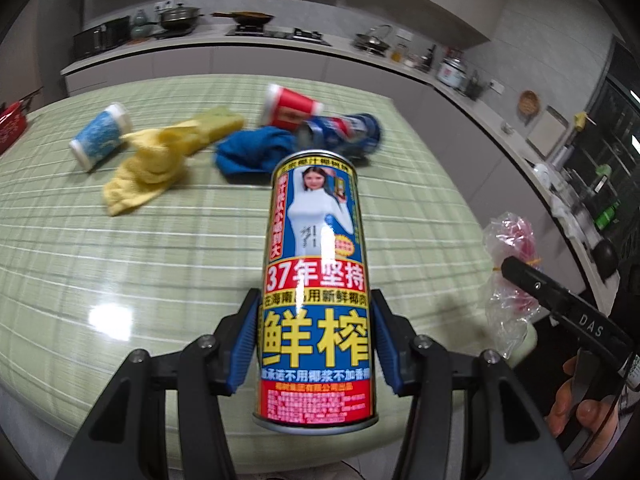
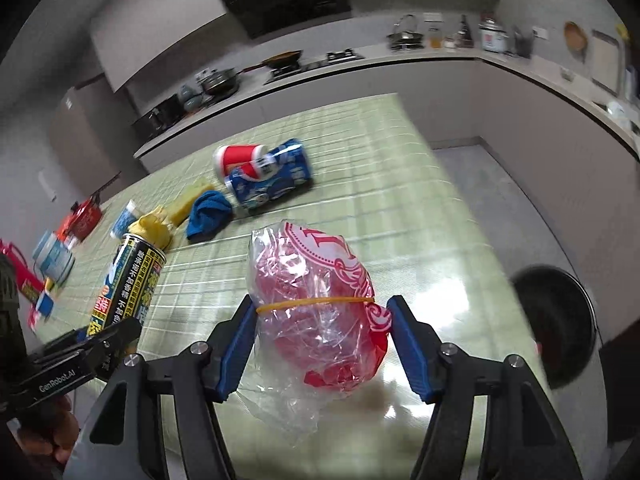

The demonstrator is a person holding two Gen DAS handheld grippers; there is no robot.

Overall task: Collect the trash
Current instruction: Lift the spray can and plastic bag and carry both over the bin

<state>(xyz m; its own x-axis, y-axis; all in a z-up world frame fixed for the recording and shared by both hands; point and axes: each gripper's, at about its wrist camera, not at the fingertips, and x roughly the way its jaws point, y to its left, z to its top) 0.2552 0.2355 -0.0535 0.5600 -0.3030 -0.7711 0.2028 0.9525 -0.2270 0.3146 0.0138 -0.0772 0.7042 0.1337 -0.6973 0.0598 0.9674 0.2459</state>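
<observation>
Two grippers are gripping trash: the left gripper [image 1: 314, 336] is clamping a coconut-juice can [image 1: 316, 280] reading "鲜榨" between its pads; the right gripper [image 2: 322, 346] is squeezing a red-printed plastic bag [image 2: 320, 312], rubber-banded, between its fingers.

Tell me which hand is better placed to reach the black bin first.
Right, probably: the right gripper holds the plastic bag nearest the black bin; left gripper with its can is farther.

A tall coconut-drink can [image 1: 316, 288] is standing upright over the green checked table [image 1: 120, 260]; beside it, a crumpled plastic bag [image 2: 316, 316] (rubber-banded) is bulging above that table.
</observation>
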